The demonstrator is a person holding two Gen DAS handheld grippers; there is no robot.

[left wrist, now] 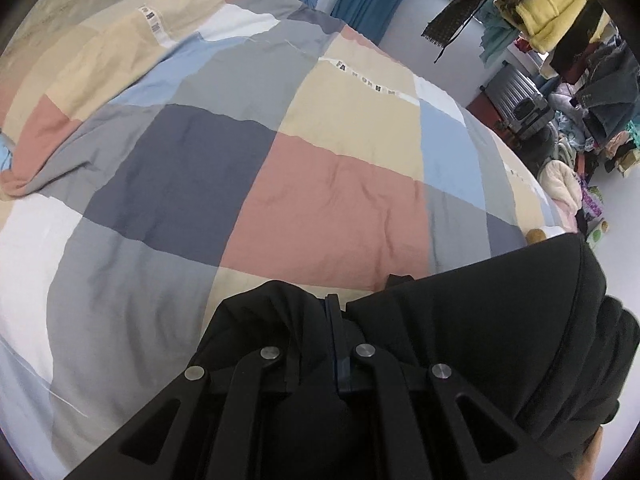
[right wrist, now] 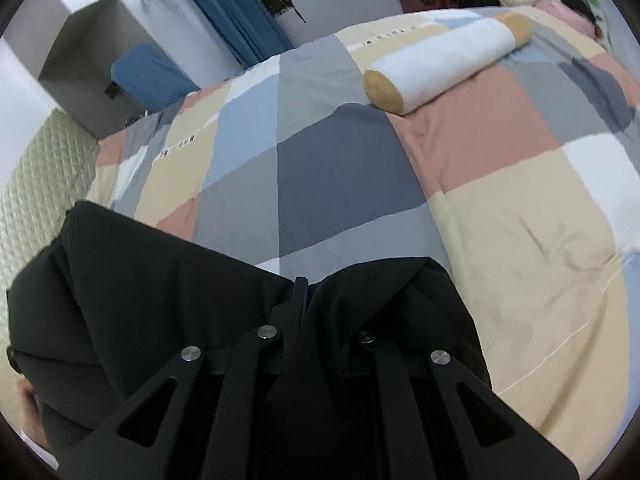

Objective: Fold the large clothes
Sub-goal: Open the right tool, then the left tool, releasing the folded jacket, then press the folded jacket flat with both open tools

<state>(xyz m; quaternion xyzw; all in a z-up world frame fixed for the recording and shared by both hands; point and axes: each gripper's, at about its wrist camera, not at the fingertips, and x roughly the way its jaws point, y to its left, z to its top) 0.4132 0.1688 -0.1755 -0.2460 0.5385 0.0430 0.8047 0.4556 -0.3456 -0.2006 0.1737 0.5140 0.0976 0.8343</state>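
Soft daylight; edges warped, perhaps blurred.

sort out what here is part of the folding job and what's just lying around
Part of the job:
black garment
left tongs, shut on it
right tongs, shut on it
patchwork quilt, the surface below

Lying about:
bolster pillow
yellow fleece
suitcase
blue curtain

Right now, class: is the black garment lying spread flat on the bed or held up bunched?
Held up, bunched. The black garment gathers into folds where the left gripper and right gripper pinch it above the patchwork quilt.
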